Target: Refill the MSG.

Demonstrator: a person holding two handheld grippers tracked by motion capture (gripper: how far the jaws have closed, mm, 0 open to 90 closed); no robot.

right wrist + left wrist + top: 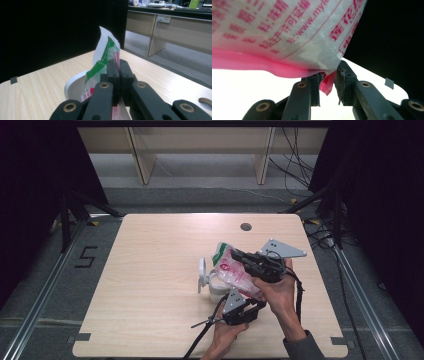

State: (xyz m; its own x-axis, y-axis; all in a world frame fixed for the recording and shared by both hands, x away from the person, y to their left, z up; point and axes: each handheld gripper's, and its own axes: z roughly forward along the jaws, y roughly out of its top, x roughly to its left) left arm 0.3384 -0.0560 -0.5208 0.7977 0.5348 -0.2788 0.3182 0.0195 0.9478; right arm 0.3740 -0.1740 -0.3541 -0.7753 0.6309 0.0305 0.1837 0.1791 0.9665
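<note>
A clear bag of white granules [234,270] with red print and a green top hangs tilted over an open white tub [214,290], whose lid [202,272] stands up at its left. My right gripper [236,254] is shut on the bag's upper part; in the right gripper view the jaws [119,67] pinch the film just under the green strip [103,57]. My left gripper [251,296] sits under the bag's lower end. In the left gripper view its jaws [327,85] stand slightly apart with the bag's pink bottom corner [326,86] hanging loose between them.
The light wooden table [150,270] has a round cable hole [245,226] near its far edge. Black curtains flank both sides, and wooden shelf legs [142,160] stand on the floor beyond. Cables trail off the table's front edge.
</note>
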